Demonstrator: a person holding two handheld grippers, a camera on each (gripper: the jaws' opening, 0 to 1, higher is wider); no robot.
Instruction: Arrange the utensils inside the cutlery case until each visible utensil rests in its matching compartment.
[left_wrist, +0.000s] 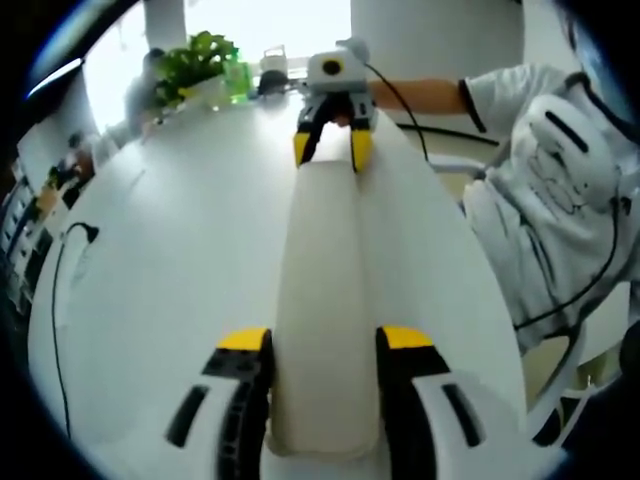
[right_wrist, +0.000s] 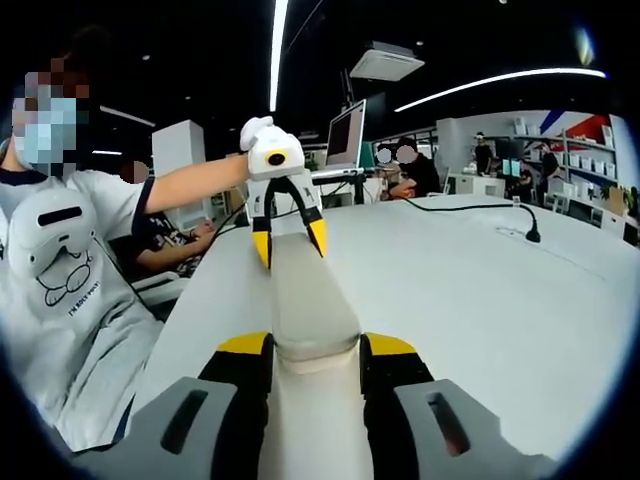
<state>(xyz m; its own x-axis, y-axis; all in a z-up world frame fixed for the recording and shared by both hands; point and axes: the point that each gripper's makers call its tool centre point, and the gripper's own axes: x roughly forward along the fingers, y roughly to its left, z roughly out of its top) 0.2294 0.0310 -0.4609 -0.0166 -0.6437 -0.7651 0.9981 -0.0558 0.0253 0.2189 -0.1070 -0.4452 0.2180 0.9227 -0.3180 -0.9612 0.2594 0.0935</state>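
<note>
A long cream cutlery case (left_wrist: 325, 300), closed with no utensils showing, stretches lengthwise away from me over the white table (left_wrist: 180, 260). My left gripper (left_wrist: 325, 345) is shut on its near end, one yellow-tipped jaw on each side. At the far end, my right gripper (left_wrist: 333, 148) clamps the case's other end. In the right gripper view the same case (right_wrist: 310, 300) runs from my right gripper (right_wrist: 315, 350), shut on it, to the left gripper (right_wrist: 290, 240) gripping the far end. I cannot tell whether the case rests on the table or is lifted.
A person in a white T-shirt (left_wrist: 545, 200) sits along the table's right side. A green plant (left_wrist: 195, 62) and a bottle (left_wrist: 237, 80) stand at the far edge. A black cable (left_wrist: 60, 300) lies at the left. A monitor (right_wrist: 345, 135) and a power cable (right_wrist: 500, 215) are on the table.
</note>
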